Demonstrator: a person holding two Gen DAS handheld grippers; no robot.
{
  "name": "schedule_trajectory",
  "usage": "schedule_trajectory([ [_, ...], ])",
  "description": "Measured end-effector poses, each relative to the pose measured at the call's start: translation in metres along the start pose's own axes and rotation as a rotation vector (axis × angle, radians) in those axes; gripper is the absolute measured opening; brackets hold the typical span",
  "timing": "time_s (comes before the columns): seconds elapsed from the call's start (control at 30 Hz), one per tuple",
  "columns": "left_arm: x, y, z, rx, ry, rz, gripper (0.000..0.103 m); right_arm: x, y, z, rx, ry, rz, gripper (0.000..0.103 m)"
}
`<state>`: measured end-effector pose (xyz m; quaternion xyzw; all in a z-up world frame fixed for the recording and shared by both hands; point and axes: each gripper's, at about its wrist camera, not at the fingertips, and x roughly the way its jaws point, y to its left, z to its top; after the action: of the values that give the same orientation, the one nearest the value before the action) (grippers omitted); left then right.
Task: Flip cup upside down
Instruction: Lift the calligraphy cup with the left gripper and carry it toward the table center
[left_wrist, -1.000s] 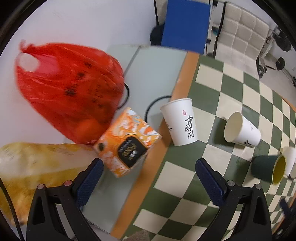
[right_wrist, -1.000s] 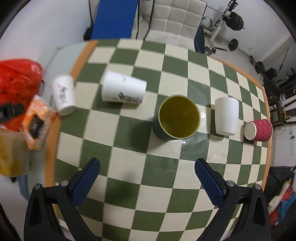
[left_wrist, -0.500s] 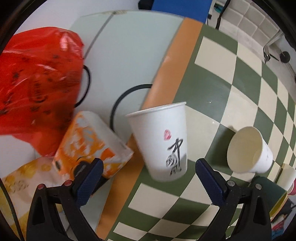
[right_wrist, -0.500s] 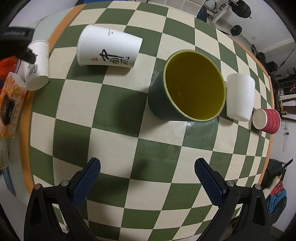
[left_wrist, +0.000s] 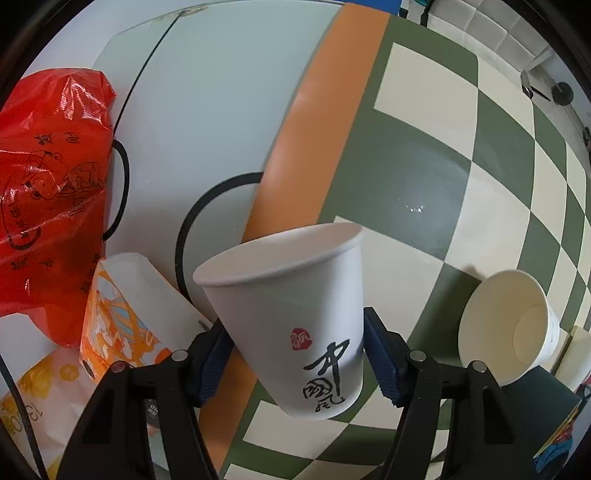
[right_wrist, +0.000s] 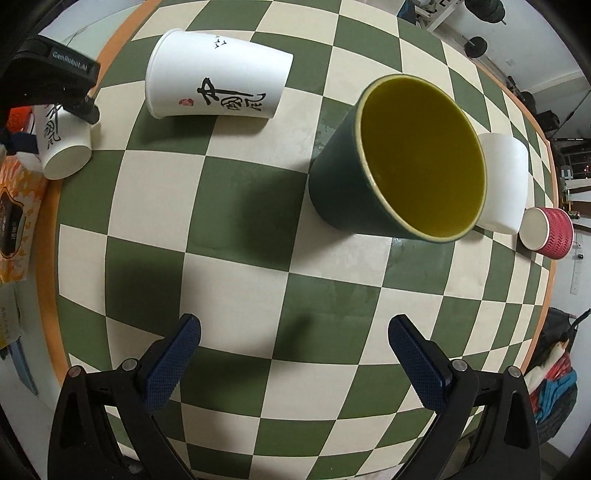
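Left gripper (left_wrist: 295, 354) was clamped on the upright printed paper cup (left_wrist: 291, 314); right gripper (right_wrist: 295, 354) hung open; we judged inversion not yet begun.

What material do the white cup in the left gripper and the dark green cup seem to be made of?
White cup: probably paper, matte, with a thin rolled rim and printed ink characters.
Dark green cup: possibly glazed ceramic or paper; its thick rim and smooth yellow inside leave this open.

A green-and-cream checkered table (right_wrist: 236, 206) with an orange rim; dumbbells (right_wrist: 476, 42) lie beyond.
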<state>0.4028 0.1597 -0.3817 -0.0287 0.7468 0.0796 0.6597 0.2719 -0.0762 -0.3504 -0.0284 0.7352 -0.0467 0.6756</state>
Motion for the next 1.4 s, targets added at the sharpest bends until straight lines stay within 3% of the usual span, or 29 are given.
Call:
schedule_trajectory([
  [0.47,-0.05,-0.008,-0.038,0.051,-0.093,0.018,0.063,-0.002,-0.014,-0.003,0.021,-0.007,0.013,0.102],
  [0.7,-0.091,-0.013,-0.114,0.121,-0.105,-0.021,0.063,-0.01,-0.023,-0.016,0.028,-0.023,0.028,0.102],
  [0.8,-0.099,-0.024,-0.164,0.148,-0.096,-0.052,0.063,-0.01,-0.032,-0.025,0.032,-0.026,0.029,0.102],
  [0.97,-0.105,-0.042,-0.238,0.2,-0.091,-0.065,0.063,-0.01,-0.051,-0.051,0.038,-0.026,0.035,0.102],
  [1.07,-0.097,-0.038,-0.236,0.225,-0.074,-0.067,0.063,-0.007,-0.065,-0.072,0.044,-0.024,0.034,0.102],
  [1.13,-0.095,-0.045,-0.26,0.247,-0.062,-0.066,0.063,-0.004,-0.076,-0.087,0.053,-0.018,0.032,0.102],
  [1.3,-0.069,-0.098,-0.287,0.291,-0.014,-0.089,0.063,0.004,-0.111,-0.132,0.085,-0.001,0.026,0.102],
  [1.4,-0.058,-0.136,-0.285,0.326,-0.002,-0.091,0.063,0.013,-0.133,-0.155,0.11,0.012,0.015,0.102],
])
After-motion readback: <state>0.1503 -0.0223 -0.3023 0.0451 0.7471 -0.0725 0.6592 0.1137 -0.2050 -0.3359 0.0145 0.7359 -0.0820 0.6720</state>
